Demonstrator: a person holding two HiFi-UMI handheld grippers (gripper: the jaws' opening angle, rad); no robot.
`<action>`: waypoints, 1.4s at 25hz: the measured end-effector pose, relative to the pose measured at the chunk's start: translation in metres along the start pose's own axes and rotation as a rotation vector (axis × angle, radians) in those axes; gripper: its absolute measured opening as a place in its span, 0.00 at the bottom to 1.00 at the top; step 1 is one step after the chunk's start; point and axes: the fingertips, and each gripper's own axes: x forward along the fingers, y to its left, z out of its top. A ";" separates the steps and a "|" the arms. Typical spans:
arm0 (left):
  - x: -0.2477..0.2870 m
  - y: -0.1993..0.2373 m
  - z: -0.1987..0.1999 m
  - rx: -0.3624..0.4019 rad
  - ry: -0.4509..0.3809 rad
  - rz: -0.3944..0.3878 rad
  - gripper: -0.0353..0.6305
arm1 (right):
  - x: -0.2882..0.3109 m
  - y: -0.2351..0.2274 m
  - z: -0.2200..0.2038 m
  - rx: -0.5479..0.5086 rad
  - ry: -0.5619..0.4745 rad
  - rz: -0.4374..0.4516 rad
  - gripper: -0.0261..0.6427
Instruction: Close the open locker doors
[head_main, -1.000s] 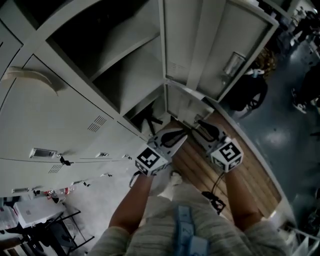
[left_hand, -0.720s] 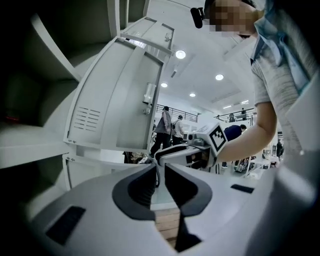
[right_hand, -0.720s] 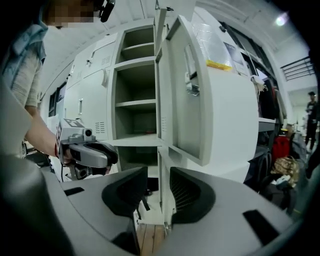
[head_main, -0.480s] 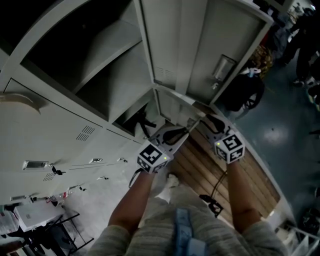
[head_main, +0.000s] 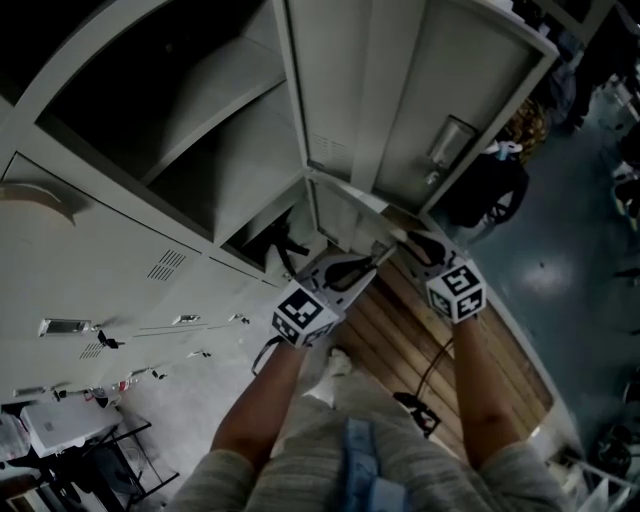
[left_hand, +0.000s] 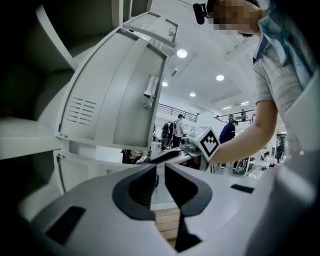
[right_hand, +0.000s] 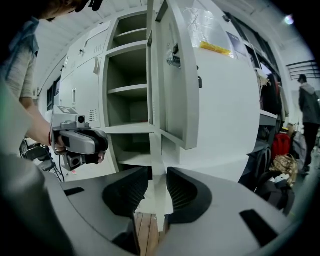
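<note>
- Head view: looking steeply down at a bank of grey lockers. The ones on the left (head_main: 100, 240) are shut. One tall column stands open, with the upper locker door (head_main: 400, 80) swung wide and its latch (head_main: 445, 143) on the face turned our way.
- Same view: the lower locker door (head_main: 345, 210) hangs open right under it, over a wooden slatted floor (head_main: 400, 330). Both arms reach in at that lower door. The left gripper (head_main: 368, 262) and right gripper (head_main: 403, 240) sit just beside each other, tips up against the door's outer edge.
- Left gripper view: the jaws are a hair apart with only a thin slit between them, and they're clamped on nothing. Through the slit you just see a pale panel and floor planks further out.
- Same view: the top edge of the lower door runs in from the left, the upper door looms above it, and the other gripper's marker cube (left_hand: 210, 142) is just ahead. A few people (left_hand: 175, 132) stand way back in the room.
- Right gripper view: this one's doing the gripping. The pads (right_hand: 181, 192) are squeezed onto the white free edge of the lower door, which fills the gap between them.
- Same view: open shelves (right_hand: 127, 90) sit behind on the left, the upper door sticks out overhead, and the left gripper hangs off to the left.
</note>
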 end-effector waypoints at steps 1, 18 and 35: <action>-0.004 0.000 -0.001 -0.002 -0.001 0.007 0.11 | -0.001 0.004 0.001 -0.008 -0.001 0.010 0.21; -0.100 -0.006 -0.019 -0.018 -0.018 0.116 0.11 | 0.015 0.154 0.027 -0.211 0.036 0.250 0.17; -0.212 0.029 -0.046 -0.067 -0.017 0.289 0.11 | 0.108 0.259 0.068 -0.223 -0.026 0.361 0.17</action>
